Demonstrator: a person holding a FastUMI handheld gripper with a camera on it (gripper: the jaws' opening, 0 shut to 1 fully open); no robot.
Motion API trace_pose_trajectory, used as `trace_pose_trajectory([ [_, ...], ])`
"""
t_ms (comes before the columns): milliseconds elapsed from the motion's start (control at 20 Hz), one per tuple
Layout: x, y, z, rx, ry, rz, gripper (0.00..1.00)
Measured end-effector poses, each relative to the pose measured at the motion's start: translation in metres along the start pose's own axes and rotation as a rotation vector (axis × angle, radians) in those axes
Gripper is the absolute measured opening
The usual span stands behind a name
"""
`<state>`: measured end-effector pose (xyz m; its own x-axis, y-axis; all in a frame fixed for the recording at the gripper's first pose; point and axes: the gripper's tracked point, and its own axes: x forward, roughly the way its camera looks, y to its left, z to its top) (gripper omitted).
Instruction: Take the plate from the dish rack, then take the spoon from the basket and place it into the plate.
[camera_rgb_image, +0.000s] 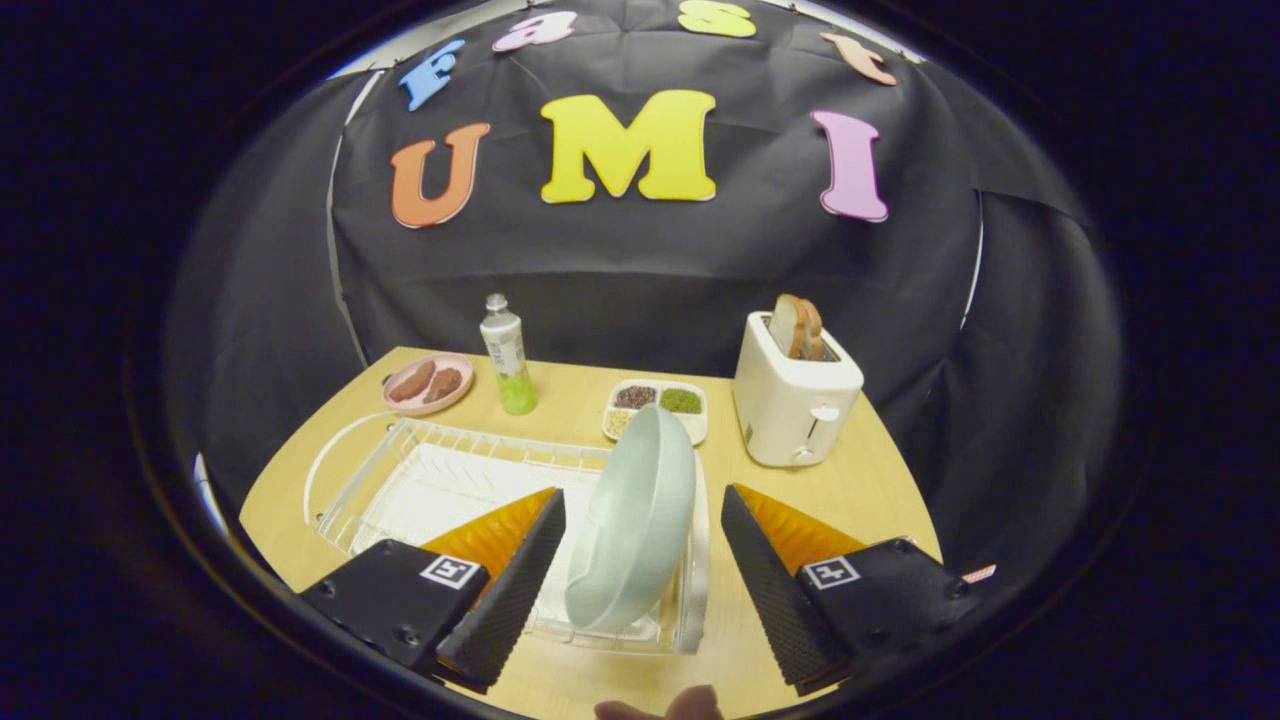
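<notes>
A pale green plate (636, 520) stands on edge at the right end of a clear plastic dish rack (420, 480) on the wooden table. My gripper (642, 505) is open, with one finger on each side of the plate and a gap left on both sides. The left finger (520, 575) hangs over the rack's white mat, the right finger (762, 575) over the bare table beside the rack. The plate's lower rim rests in the rack between the fingers.
Beyond the rack stand a bottle of green liquid (508, 368), a pink dish with brown pieces (428, 384), a divided tray of grains (656, 406) and a white toaster with bread (795, 396). A fingertip (690, 706) shows at the table's near edge.
</notes>
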<state>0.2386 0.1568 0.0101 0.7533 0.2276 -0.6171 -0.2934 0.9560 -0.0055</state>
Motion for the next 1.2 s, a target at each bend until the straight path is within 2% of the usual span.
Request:
trace_pose_trajectory([
  [250, 0.042, 0.007, -0.023, 0.077, 0.141, 0.029, 1.00],
  [450, 0.046, 0.011, -0.017, 0.041, 0.129, -0.004, 0.96],
  [550, 0.046, 0.015, -0.019, 0.039, 0.143, -0.007, 0.89],
  [650, 0.047, 0.016, -0.017, 0.023, 0.146, -0.026, 0.76],
  [700, 0.047, 0.015, -0.018, 0.023, 0.147, -0.037, 0.60],
  [800, 0.046, 0.014, -0.019, 0.032, 0.159, -0.066, 0.47],
  [950, 0.038, 0.008, -0.013, 0.119, 0.130, -0.142, 0.42],
  [1000, 0.034, 0.006, -0.008, 0.124, 0.112, -0.169, 0.38],
  [1200, 0.021, 0.002, 0.005, 0.087, 0.062, -0.253, 0.35],
])
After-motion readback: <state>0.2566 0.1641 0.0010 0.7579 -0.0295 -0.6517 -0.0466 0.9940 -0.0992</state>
